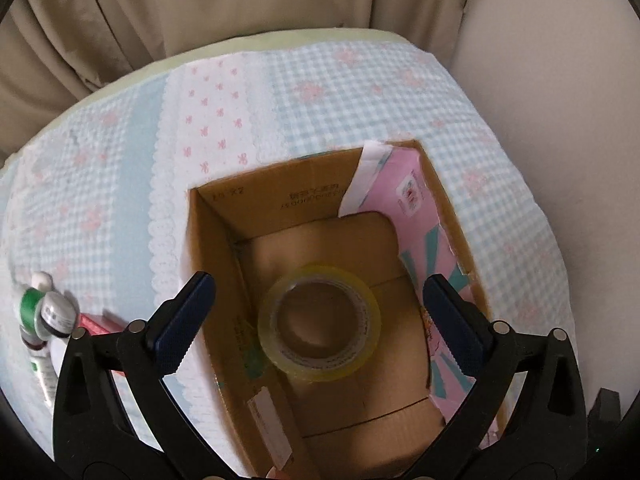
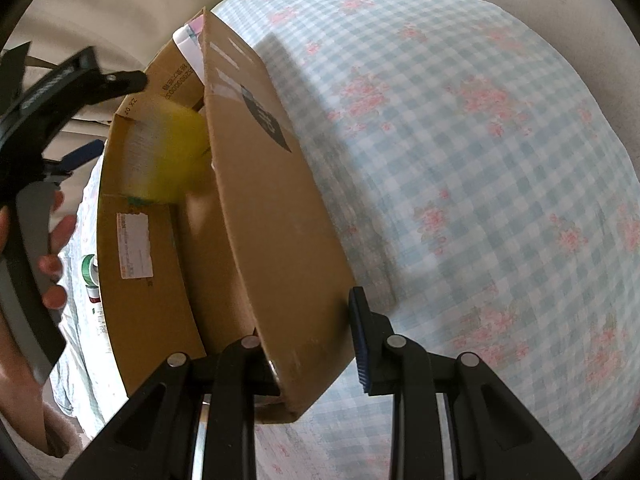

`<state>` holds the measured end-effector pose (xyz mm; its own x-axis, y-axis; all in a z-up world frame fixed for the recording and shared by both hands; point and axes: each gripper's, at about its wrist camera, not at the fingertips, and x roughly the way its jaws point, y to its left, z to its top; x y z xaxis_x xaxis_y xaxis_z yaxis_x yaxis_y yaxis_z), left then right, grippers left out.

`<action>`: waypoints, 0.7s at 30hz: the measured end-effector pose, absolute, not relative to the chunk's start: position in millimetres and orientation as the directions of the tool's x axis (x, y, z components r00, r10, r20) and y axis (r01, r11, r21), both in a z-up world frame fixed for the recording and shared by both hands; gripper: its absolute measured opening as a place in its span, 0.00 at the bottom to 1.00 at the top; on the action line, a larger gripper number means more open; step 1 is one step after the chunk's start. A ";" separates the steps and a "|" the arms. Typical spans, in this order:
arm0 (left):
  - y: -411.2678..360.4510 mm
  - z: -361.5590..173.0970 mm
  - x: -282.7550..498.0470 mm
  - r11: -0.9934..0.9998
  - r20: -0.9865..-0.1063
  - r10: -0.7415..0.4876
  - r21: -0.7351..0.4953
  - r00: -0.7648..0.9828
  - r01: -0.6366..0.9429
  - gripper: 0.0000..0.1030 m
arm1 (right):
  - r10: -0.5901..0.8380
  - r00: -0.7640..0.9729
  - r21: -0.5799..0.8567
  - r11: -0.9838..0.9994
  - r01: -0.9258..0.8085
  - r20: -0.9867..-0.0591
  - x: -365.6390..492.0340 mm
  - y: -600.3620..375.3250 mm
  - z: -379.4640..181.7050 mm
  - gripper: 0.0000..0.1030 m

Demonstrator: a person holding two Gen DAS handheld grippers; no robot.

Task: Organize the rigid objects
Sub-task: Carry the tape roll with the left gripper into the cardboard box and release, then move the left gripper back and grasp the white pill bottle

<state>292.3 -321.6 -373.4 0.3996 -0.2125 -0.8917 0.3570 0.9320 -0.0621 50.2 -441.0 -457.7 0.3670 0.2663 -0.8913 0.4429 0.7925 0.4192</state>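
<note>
An open cardboard box [image 1: 224,240] stands on a blue checked cloth. A roll of clear yellowish tape [image 1: 319,326] is inside the box, below my open left gripper [image 1: 320,316], free of its fingers. In the right wrist view the tape is a yellow blur [image 2: 168,156] inside the box [image 2: 256,184]. My right gripper [image 2: 316,344] straddles the box's near side wall, one finger inside and one finger [image 2: 362,340] outside. The wall does not look pinched. The left gripper's frame [image 2: 60,76] shows at upper left.
Small bottles and tubes [image 1: 44,320] lie on the cloth left of the box, also glimpsed in the right wrist view [image 2: 90,276]. A pink printed sheet [image 1: 424,232] lines the box's right inner wall. Beige curtains [image 1: 160,8] hang behind the cloth-covered surface [image 1: 360,92].
</note>
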 end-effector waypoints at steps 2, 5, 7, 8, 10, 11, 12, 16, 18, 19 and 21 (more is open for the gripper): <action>-321.1 -370.3 292.6 0.929 -0.891 -0.220 -0.067 0.397 0.365 1.00 | 0.270 0.371 0.425 0.788 0.445 -0.889 50.0 -441.1 -458.6 0.26; -319.6 -367.3 290.9 0.928 -0.890 -0.219 -0.065 0.399 0.366 1.00 | 0.270 0.373 0.427 0.786 0.447 -0.888 50.5 -442.7 -461.3 0.26; -313.3 -361.7 288.7 0.929 -0.886 -0.232 -0.080 0.400 0.361 1.00 | 0.272 0.373 0.428 0.786 0.446 -0.887 50.7 -443.7 -461.9 0.26; -307.2 -357.2 286.7 0.931 -0.884 -0.238 -0.088 0.404 0.355 1.00 | 0.273 0.372 0.429 0.785 0.446 -0.887 51.4 -443.8 -462.8 0.25; -297.2 -351.6 283.9 0.934 -0.880 -0.242 -0.097 0.408 0.344 1.00 | 0.276 0.371 0.431 0.785 0.446 -0.887 49.0 -442.5 -459.6 0.26; -290.0 -349.5 281.4 0.936 -0.878 -0.245 -0.104 0.411 0.336 1.00 | 0.277 0.370 0.431 0.784 0.447 -0.887 48.1 -442.2 -458.1 0.26; -281.7 -346.7 279.3 0.939 -0.877 -0.244 -0.107 0.415 0.326 1.00 | 0.277 0.370 0.432 0.783 0.448 -0.887 48.1 -443.2 -456.6 0.26; -241.5 -340.7 267.9 0.956 -0.871 -0.228 -0.115 0.435 0.270 1.00 | 0.284 0.372 0.440 0.774 0.455 -0.884 48.6 -443.9 -455.3 0.26; -217.2 -341.5 259.1 0.966 -0.872 -0.208 -0.113 0.442 0.231 1.00 | 0.290 0.375 0.447 0.770 0.455 -0.881 47.9 -446.0 -455.5 0.26; -200.0 -344.0 253.0 0.972 -0.875 -0.198 -0.118 0.441 0.201 1.00 | 0.295 0.376 0.452 0.768 0.454 -0.878 47.8 -447.0 -455.5 0.27; -173.5 -350.1 242.2 0.980 -0.882 -0.180 -0.124 0.437 0.152 1.00 | 0.312 0.384 0.471 0.756 0.454 -0.869 46.7 -450.8 -455.5 0.29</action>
<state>242.2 -173.5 -350.1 0.4366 -0.1797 -0.8815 0.1523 0.9805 -0.1244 46.7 -450.8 -455.5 0.3837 0.3116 -0.8693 0.4540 0.7561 0.4714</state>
